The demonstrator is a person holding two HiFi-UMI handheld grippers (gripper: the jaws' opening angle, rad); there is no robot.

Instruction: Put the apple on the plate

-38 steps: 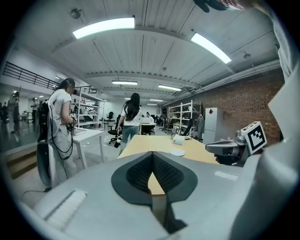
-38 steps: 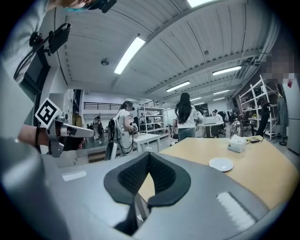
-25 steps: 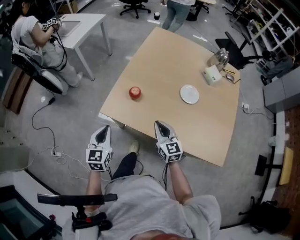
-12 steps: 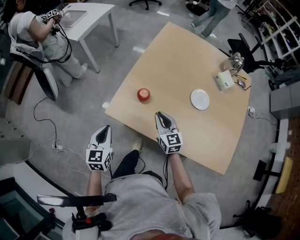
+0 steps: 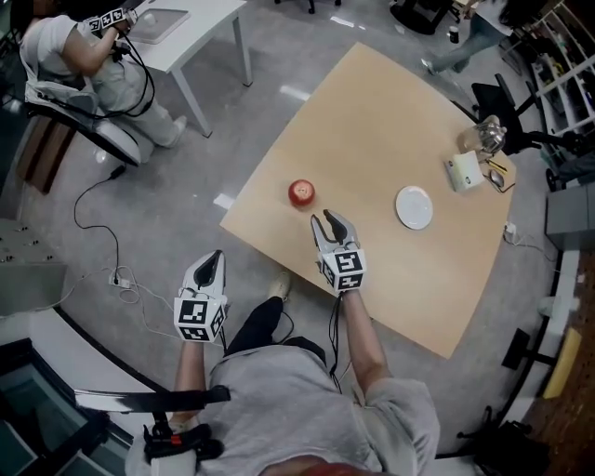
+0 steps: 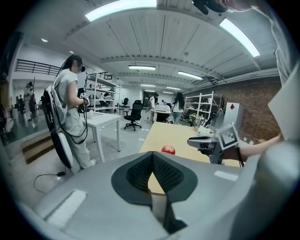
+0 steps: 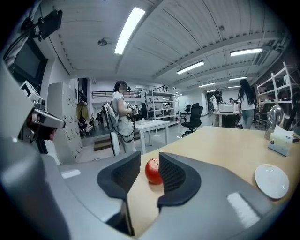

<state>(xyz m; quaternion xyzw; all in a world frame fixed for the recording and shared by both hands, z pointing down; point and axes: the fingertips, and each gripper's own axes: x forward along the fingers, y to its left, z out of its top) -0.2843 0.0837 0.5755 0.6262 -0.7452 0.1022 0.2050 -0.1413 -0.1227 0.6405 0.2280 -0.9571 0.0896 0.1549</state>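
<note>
A red apple [image 5: 300,192] lies on the wooden table [image 5: 390,102] near its left corner. The white plate [image 5: 414,206], with nothing on it, sits to the apple's right. My right gripper [image 5: 331,221] hovers over the table just short of the apple, and its jaws are opening with nothing between them. In the right gripper view the apple [image 7: 153,171] shows through the gap of the gripper [image 7: 149,161], and the plate [image 7: 271,181] lies off to the right. My left gripper [image 5: 214,260] hangs over the floor, off the table's edge, shut and holding nothing. The left gripper view shows that gripper [image 6: 152,154] and the apple [image 6: 168,149] beyond it.
A tissue box [image 5: 464,171] and a shiny jug [image 5: 490,135] stand at the table's far right corner. A seated person [image 5: 84,56] is at a white desk [image 5: 186,19] at the upper left. Cables [image 5: 112,270] run across the floor.
Both grippers have moved forward. The right one has come over the table, closer to the apple, and its jaws have parted. The left one stays shut.
</note>
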